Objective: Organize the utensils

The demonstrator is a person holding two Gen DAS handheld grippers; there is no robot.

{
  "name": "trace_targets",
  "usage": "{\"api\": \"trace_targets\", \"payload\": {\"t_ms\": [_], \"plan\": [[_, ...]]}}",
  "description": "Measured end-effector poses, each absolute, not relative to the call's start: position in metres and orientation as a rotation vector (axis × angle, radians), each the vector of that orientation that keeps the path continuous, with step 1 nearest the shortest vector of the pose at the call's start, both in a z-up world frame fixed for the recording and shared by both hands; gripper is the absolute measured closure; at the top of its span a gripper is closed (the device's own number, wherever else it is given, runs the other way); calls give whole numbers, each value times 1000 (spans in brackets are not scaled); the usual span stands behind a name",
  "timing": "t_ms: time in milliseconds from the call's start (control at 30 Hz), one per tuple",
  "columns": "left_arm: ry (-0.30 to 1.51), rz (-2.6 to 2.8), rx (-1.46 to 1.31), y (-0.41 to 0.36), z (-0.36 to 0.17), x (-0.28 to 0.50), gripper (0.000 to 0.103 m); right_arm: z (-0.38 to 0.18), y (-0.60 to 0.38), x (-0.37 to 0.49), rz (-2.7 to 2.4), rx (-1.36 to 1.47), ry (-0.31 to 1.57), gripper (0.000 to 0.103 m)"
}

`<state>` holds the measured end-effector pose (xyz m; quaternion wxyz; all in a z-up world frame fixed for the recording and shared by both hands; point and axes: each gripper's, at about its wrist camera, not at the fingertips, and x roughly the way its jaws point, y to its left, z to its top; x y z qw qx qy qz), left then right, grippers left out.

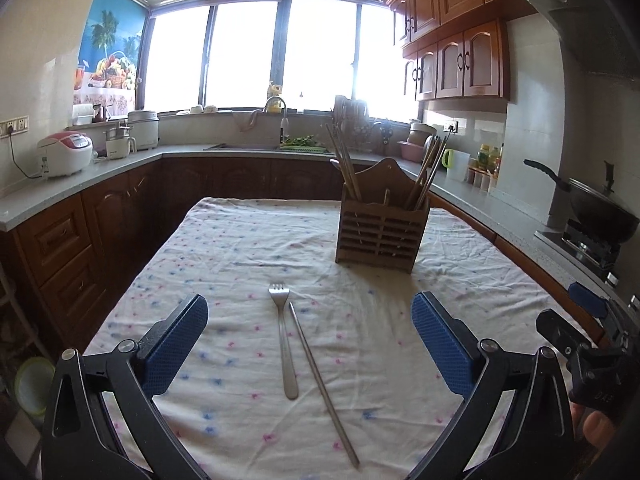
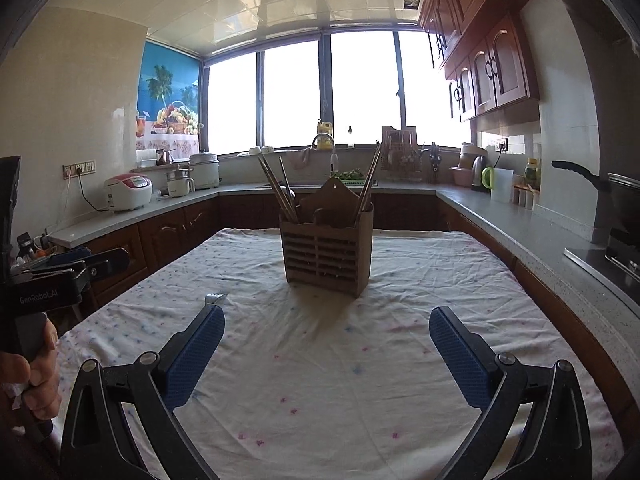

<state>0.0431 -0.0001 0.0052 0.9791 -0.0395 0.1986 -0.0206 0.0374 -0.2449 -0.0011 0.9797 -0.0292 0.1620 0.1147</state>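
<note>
Both tools open over the cloth-covered counter, utensils not yet gathered.

In my left wrist view the left tool (image 1: pixel 310 344) stands wide, blue ribbed pads empty, and between them low in the frame lie a shiny steel fork (image 1: pixel 283 344) and a thin metal chopstick (image 1: pixel 322 384), side by side on the wrinkled white cloth (image 1: pixel 224 248) speckled pink and blue. The slatted wooden holder (image 1: pixel 380 232) sits upright right of centre, wooden chopsticks (image 1: pixel 340 160) fanning out of it. In my right wrist view the right tool (image 2: pixel 326 352) also gapes with nothing gripped; the holder is at frame centre, and the fork shows only as tines peeking above the left pad, which hides the rest. At the left edge of that view a hand (image 2: pixel 40 372) grips the other tool's handle.
</note>
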Motion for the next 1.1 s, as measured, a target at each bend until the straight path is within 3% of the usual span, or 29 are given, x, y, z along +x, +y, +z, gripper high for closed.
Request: {"api": "trace_targets", "payload": {"t_ms": [400,1100], "plan": [[416,19,-42,-4,-24,34,0,-13,-264,27,188,2,329,0],[324,57,-7,-12,-17,14,0,-13,-272,9,187,22,261,0]]}}
